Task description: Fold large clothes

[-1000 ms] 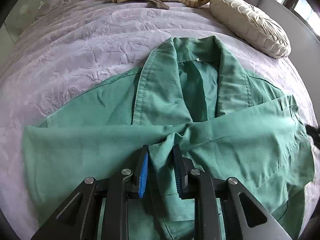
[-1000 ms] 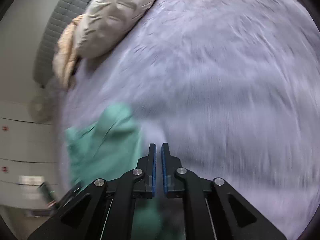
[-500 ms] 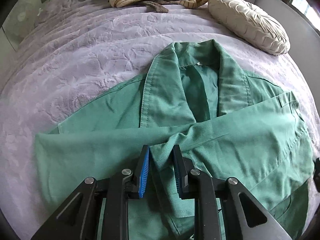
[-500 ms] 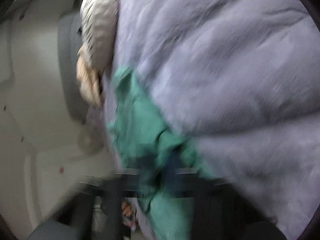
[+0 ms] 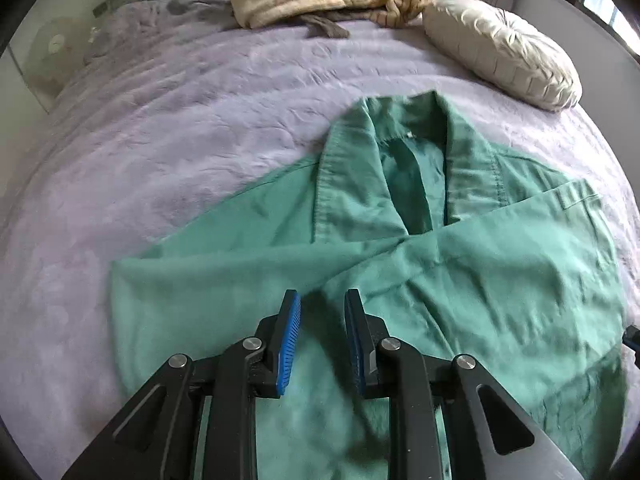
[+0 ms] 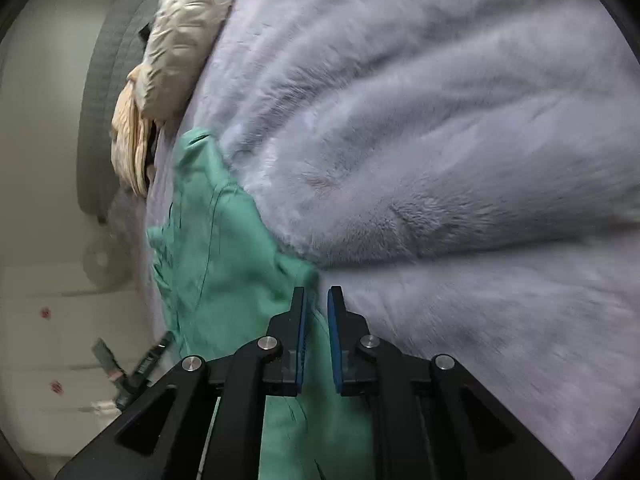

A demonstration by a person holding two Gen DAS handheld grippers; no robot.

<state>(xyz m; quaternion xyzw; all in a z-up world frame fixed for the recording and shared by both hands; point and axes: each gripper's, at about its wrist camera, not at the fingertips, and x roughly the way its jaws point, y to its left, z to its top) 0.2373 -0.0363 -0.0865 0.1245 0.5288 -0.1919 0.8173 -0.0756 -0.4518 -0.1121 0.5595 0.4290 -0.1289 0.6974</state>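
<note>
The folded sleeve (image 5: 224,292) has been let out from between the left gripper (image 5: 320,304) fingers; the right gripper (image 6: 317,300) has just been opened slightly over the shirt's edge.

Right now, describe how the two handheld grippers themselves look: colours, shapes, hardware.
Both look alike. The left gripper and right gripper each have two narrow black fingers lined with ribbed blue pads, carried on black angular linkage arms with triangular cut-outs and round silver pivot bolts. No cables, markings, hands or sleeves show.

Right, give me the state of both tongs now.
Left tongs: part open, green jacket cloth between them, grip cannot be told.
Right tongs: just been opening, narrow gap, nothing pinched, jacket edge behind.
</note>
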